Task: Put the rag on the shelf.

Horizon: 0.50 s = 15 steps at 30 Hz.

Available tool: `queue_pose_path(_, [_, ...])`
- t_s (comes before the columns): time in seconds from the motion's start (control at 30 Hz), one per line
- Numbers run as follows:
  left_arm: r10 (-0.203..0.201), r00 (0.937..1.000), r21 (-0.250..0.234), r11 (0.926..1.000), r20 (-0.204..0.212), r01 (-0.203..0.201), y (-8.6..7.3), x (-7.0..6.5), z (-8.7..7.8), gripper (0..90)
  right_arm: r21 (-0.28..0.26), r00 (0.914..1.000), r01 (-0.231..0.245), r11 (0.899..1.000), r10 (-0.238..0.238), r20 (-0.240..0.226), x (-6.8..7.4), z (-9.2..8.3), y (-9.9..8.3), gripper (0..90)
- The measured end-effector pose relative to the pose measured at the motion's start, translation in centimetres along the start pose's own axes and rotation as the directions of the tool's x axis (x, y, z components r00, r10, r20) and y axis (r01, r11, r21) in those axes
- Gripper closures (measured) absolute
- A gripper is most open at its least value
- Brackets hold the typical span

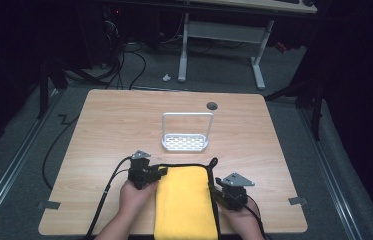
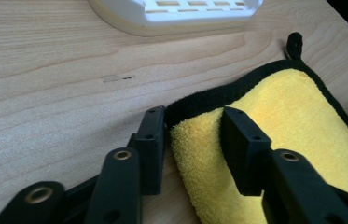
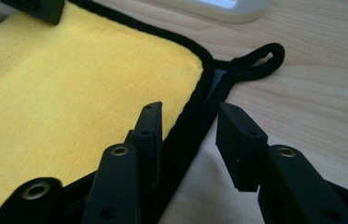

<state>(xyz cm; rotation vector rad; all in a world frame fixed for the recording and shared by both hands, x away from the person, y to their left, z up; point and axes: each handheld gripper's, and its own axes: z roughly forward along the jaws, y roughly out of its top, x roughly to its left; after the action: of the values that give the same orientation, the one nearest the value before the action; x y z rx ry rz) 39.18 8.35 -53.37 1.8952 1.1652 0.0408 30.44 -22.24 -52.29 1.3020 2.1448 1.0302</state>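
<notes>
A folded yellow towel (image 1: 186,200) with a black hem lies at the table's near edge, between my two hands. My left gripper (image 1: 161,171) is at its far left corner. In the left gripper view the left gripper (image 2: 192,114) straddles that corner of the towel (image 2: 293,121), which lies unpinched between the jaws. My right gripper (image 1: 213,187) is at the towel's right edge. In the right gripper view the right gripper (image 3: 188,109) stands open over the black hem of the towel (image 3: 69,93), just below the hanging loop (image 3: 260,58).
A white slotted rack (image 1: 185,142) with a wire handle stands mid-table, just beyond the towel. The wooden table (image 1: 124,125) has a round grommet hole (image 1: 212,105) at the back. Black cables trail from both grippers toward the near edge. A desk frame stands on the floor behind.
</notes>
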Motion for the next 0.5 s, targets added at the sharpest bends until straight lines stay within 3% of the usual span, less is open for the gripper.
queue_pose_path(0.13, [0.081,0.9962,-0.001,0.9967,-0.032,-0.081,-0.2,-0.5,0.2,74.3,0.018,0.9982,-0.060,0.998,0.060,-0.001,-0.9,1.6,1.3,55.3])
queue_pose_path(0.3, [0.177,0.9804,-0.005,0.9841,-0.087,-0.178,-0.7,-1.5,0.3,78.0,0.053,0.9952,-0.097,0.994,0.096,0.021,-1.2,3.3,2.0,48.3])
queue_pose_path(0.5, [0.161,0.9838,-0.011,0.9866,-0.079,-0.163,-0.8,-1.4,0.3,78.5,0.057,0.9920,-0.119,0.991,0.116,0.051,-0.9,4.3,2.7,46.5])
